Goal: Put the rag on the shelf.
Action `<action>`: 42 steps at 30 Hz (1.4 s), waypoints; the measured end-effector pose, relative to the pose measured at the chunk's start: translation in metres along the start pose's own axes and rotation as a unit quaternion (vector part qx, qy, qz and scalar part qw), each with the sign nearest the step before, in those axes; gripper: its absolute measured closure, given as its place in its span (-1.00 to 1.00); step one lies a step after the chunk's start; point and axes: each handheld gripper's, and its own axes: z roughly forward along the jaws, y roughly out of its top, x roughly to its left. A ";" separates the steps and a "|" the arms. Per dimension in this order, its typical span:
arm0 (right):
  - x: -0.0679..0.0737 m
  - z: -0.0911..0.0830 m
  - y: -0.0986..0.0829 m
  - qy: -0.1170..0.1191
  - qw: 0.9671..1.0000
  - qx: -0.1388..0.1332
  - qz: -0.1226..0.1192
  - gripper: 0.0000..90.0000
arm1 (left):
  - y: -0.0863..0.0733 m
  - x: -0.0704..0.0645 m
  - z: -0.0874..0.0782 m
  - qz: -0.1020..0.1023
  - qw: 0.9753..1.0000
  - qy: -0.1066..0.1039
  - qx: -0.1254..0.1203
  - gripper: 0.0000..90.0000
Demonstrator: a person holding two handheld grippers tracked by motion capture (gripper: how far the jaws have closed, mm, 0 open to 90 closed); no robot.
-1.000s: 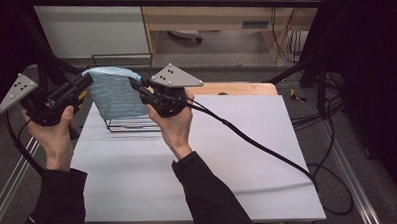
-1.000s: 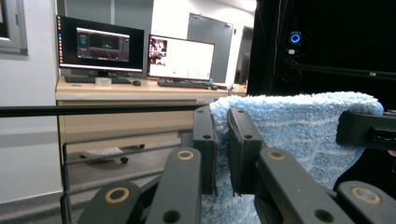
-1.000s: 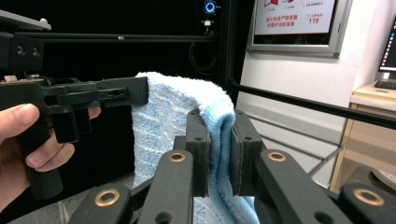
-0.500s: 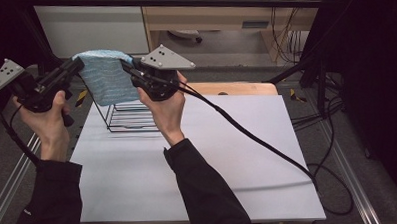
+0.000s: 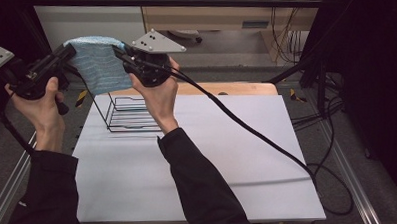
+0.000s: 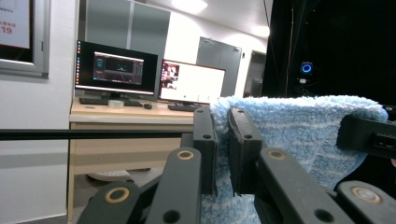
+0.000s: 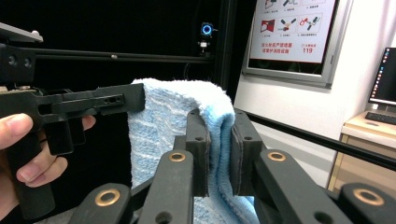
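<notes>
A light blue towel (image 5: 98, 63) hangs in the air between the two grippers, above a black wire rack (image 5: 130, 113) on the white table (image 5: 198, 157). My left gripper (image 5: 70, 49) is shut on the towel's upper left corner; in the left gripper view its jaws pinch the towel's edge (image 6: 299, 130). At the towel's upper right corner my right gripper (image 5: 118, 49) is shut on the cloth, and the towel (image 7: 173, 116) folds between its jaws. The left gripper (image 7: 135, 99) also appears in the right gripper view, on the towel's far side.
The wire rack stands at the back left of the table, right below the towel. A thick cable (image 5: 247, 130) trails from the right gripper across the table to the right. A wooden strip (image 5: 225, 88) runs along the far edge. Desks with monitors (image 6: 116, 70) stand beyond.
Both grippers have lifted the towel up and away from the rack. It now hangs clear above the rack's top, stretched between them.
</notes>
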 end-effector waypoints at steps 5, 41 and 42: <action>-0.002 0.007 0.006 0.002 1.000 -0.004 -0.004 0.80 | 0.006 0.004 0.003 -0.007 1.000 0.003 -0.010 0.83; -0.040 0.047 -0.005 -0.021 1.000 0.013 0.005 0.80 | 0.004 0.031 0.064 0.010 0.999 0.033 0.019 0.83; -0.041 0.047 -0.006 -0.025 1.000 0.014 0.000 0.80 | 0.003 0.031 0.067 0.014 0.999 0.033 0.021 0.83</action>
